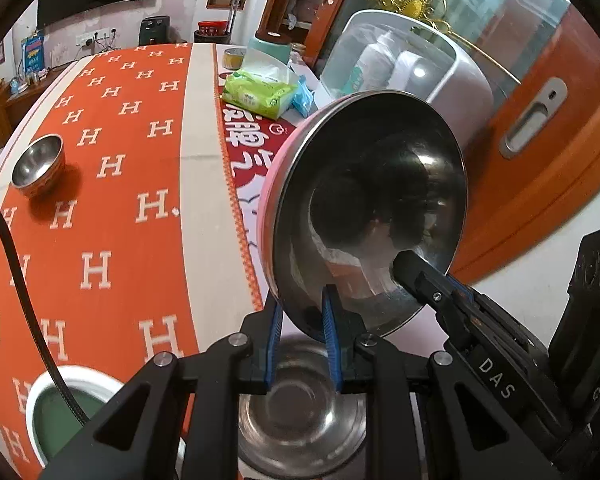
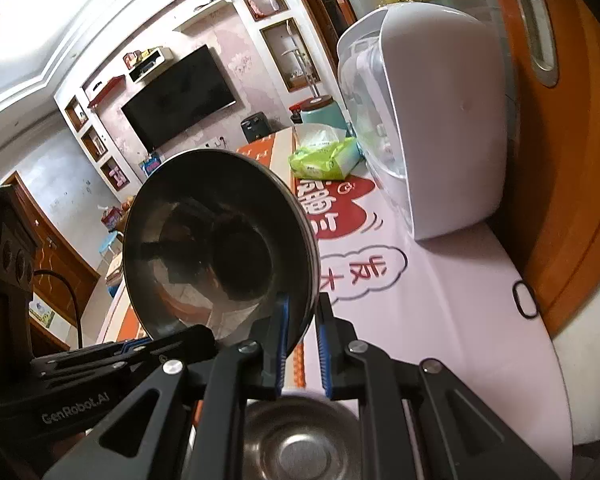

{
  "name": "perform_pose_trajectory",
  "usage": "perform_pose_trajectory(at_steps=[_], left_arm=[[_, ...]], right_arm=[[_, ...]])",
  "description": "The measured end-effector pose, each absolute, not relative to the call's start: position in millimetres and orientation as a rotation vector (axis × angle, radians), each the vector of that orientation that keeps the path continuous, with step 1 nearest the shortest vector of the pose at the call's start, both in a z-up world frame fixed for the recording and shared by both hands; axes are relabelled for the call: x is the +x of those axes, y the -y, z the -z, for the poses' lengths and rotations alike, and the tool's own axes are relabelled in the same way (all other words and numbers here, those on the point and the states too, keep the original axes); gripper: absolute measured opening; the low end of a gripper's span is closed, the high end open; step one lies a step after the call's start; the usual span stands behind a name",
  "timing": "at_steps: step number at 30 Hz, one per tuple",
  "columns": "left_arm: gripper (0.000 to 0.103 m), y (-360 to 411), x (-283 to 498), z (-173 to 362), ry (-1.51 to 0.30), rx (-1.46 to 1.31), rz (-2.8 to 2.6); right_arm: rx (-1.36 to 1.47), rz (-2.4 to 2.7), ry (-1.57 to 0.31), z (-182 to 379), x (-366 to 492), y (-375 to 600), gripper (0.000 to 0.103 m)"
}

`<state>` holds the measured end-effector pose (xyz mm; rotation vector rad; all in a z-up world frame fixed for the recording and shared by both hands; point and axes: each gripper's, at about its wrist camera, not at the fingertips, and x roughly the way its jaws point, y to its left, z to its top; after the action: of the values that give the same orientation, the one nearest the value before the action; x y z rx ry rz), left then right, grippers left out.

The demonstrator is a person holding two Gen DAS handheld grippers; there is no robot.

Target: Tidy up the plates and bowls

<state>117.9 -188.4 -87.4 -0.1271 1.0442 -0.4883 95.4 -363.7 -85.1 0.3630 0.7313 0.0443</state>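
Both grippers clamp the rim of one steel bowl [image 1: 364, 216], which hangs tilted in the air above the bench [image 1: 204, 200], near its right-hand edge by the orange door [image 1: 540, 128]. The left gripper [image 1: 302, 332] pinches the lower rim between its blue pads, jaws narrow, one finger inside the bowl and one outside. The right gripper [image 2: 302, 344] nips the rim a little further round in the same way. Two grips on the same edge probably keep the smooth, slippery bowl from swinging or slipping while it is carried.

The bowl is polished metal inside, mirror-bright and dark with reflections, with a pink outer wall [image 1: 278, 184] seen from the left wrist. It looks empty and dry.

Directly beneath it a second steel bowl [image 1: 300, 412] sits upright on the bench, which suggests the held one is meant to nest there. A smaller steel bowl [image 1: 38, 166] stands well apart toward the bench's left edge, and a white-rimmed green dish [image 1: 56, 412] lies near the front left corner.
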Motion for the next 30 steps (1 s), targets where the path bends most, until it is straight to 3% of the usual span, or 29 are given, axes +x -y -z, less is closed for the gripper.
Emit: perform_pose_trajectory(at_steps=[30], left_arm=[[0.019,188,37,152,-1.329,-0.079,0.532]], right_arm=[[0.302,0.023,-1.094,136,20,342,0.013]])
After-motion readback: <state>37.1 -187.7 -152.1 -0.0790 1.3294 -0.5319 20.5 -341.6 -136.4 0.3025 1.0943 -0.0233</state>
